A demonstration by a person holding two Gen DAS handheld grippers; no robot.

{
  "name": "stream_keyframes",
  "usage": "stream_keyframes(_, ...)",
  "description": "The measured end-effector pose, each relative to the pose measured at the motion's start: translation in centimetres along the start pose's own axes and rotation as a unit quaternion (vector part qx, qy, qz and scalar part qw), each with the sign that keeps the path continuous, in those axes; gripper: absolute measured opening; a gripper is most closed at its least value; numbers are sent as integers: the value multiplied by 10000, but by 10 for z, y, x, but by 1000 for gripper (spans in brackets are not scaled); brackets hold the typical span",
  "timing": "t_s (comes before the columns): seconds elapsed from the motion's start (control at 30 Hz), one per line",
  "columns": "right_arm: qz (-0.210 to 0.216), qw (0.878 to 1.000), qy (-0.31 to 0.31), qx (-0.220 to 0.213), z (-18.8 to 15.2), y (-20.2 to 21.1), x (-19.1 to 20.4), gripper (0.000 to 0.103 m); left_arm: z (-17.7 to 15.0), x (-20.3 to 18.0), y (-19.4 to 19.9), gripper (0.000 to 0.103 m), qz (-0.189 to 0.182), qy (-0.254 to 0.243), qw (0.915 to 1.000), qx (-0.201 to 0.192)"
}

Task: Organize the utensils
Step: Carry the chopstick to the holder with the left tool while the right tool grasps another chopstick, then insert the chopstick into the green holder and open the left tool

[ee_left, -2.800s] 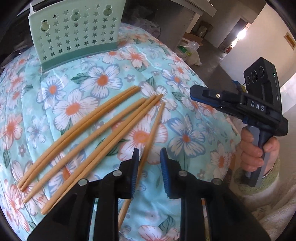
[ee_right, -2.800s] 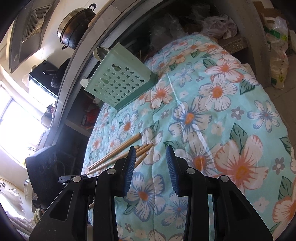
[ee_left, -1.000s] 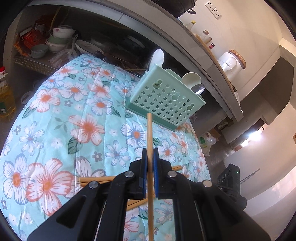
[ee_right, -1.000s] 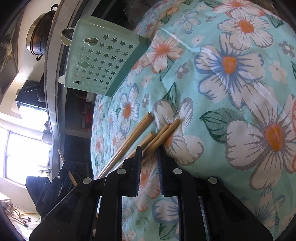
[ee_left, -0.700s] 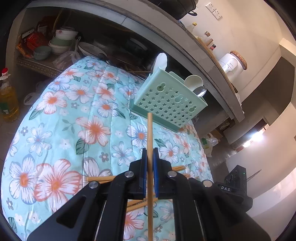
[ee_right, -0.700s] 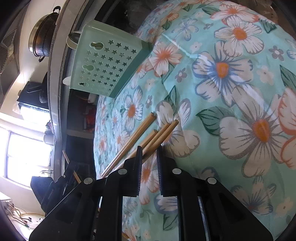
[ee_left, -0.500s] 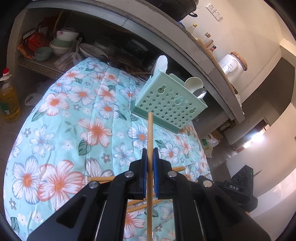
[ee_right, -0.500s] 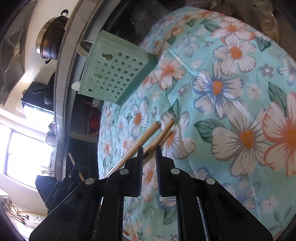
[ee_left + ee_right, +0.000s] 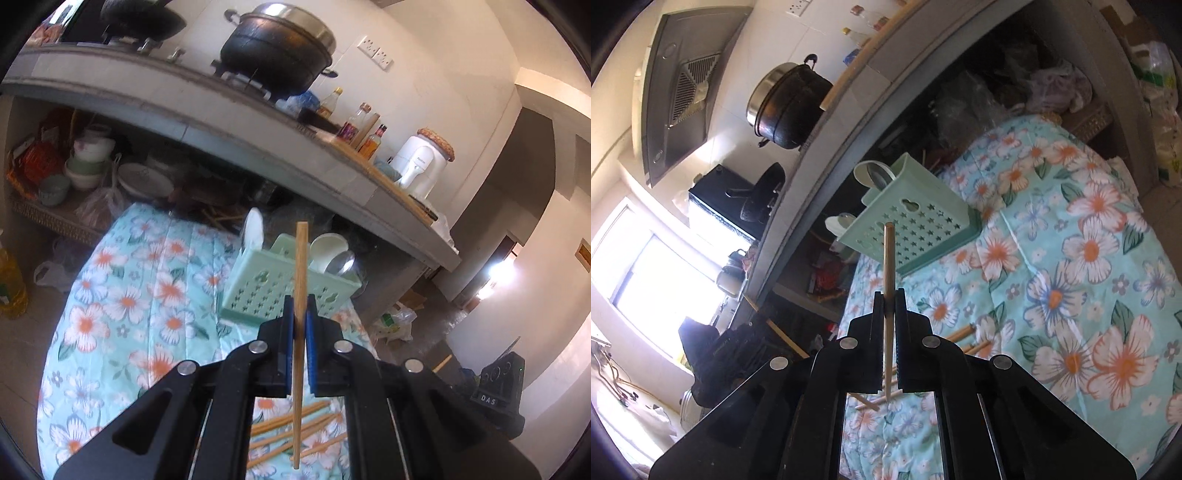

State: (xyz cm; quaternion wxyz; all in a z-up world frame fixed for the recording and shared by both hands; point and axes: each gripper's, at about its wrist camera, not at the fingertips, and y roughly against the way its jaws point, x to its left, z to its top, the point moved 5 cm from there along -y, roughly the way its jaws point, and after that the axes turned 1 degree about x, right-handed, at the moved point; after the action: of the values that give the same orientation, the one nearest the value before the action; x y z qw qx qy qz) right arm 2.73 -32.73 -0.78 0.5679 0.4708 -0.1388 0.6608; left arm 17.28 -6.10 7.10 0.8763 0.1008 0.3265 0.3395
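My left gripper [image 9: 299, 306] is shut on a wooden chopstick [image 9: 300, 266] held upright, its tip in front of the mint-green star-punched utensil basket [image 9: 269, 291] on the floral cloth. My right gripper [image 9: 889, 299] is shut on another chopstick [image 9: 888, 258], also upright, its tip before the same basket [image 9: 919, 221]. Several loose chopsticks [image 9: 295, 430] lie on the cloth under the left gripper, and they also show in the right wrist view [image 9: 960, 341]. The basket holds spoons [image 9: 332, 254].
The table carries a flowered turquoise cloth [image 9: 122, 306], shown too in the right wrist view [image 9: 1071, 295]. Behind it runs a grey counter [image 9: 258, 147] with a black pot [image 9: 277, 51], bottles and a white jar. Bowls and bags fill the shelf under the counter [image 9: 85, 166].
Both grippers have risen from the cloth, each holding a chopstick. The right gripper closed on its chopstick and lifted it; the views now tilt up toward the counter and basket.
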Motion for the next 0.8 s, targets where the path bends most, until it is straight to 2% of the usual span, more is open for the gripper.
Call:
stream_keyframes(0.13,86,9996,123,-254,13,14,2,4,49,-30,0,5,21,-442,9973,-589)
stream_keyframes(0.27,159,9988,175,-431,24,28,0,4,98,-58,-10,5,104,-814,9898,-1161)
stream_keyframes(0.43,233,9980,205,-553,32,39,-5,4,143,-74,-50,5,387,-877,9850,-1435)
stream_keyframes(0.53,251,9977,209,-587,32,43,-9,4,157,-74,-80,5,666,-913,9799,-1641)
stream_keyframes(0.63,233,9980,190,-551,33,43,-14,4,156,-69,-105,5,871,-955,9757,-1769)
stream_keyframes(0.8,169,9983,213,-523,33,44,-18,4,137,-49,-151,5,996,-929,9789,-1522)
